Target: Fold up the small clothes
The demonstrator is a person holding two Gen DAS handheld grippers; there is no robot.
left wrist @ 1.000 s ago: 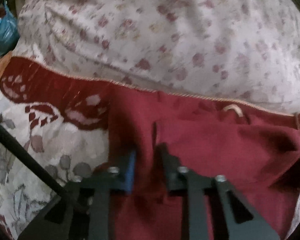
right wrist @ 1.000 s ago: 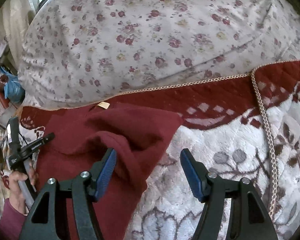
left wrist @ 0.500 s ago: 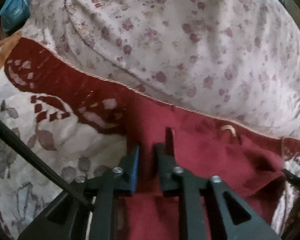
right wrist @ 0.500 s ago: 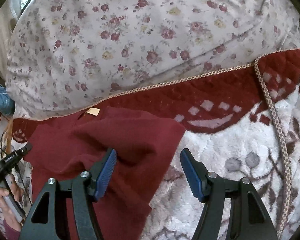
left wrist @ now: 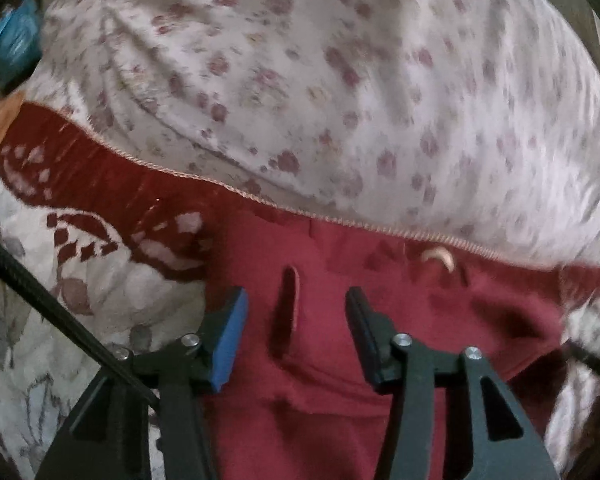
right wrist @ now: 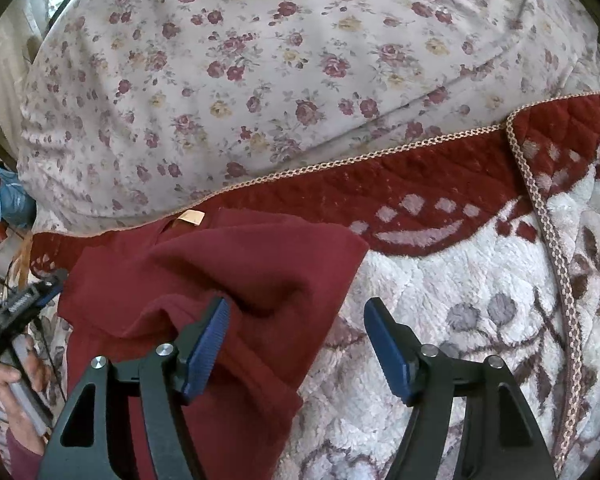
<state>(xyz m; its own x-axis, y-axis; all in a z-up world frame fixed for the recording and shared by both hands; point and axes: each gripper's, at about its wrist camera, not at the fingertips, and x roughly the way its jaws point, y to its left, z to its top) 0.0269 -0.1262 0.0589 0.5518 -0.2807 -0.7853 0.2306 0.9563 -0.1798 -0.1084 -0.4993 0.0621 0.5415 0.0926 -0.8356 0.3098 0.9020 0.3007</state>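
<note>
Left wrist view: the left gripper (left wrist: pixel 296 320) has just been opening; its jaws are apart over the dark red garment (left wrist: pixel 340 360), pinching nothing. The garment lies on a fluffy blanket (left wrist: pixel 60 300).

Right wrist view: the right gripper (right wrist: pixel 296 344) is wide apart over the garment's (right wrist: pixel 220 272) edge, holding nothing. A hand (right wrist: pixel 16 384) grips the other tool at left.

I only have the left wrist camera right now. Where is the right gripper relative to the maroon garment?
Observer: The right gripper hangs open over the maroon garment's right-hand edge, clamping nothing.
Operator: Does the cloth lie flat there?
Observer: No, that side is bunched into a raised fold. One blue pad is over it, the other over the white plush blanket.
Operator: Anything further right?
Observer: A braided trim runs down the blanket near the right of that view.
</note>
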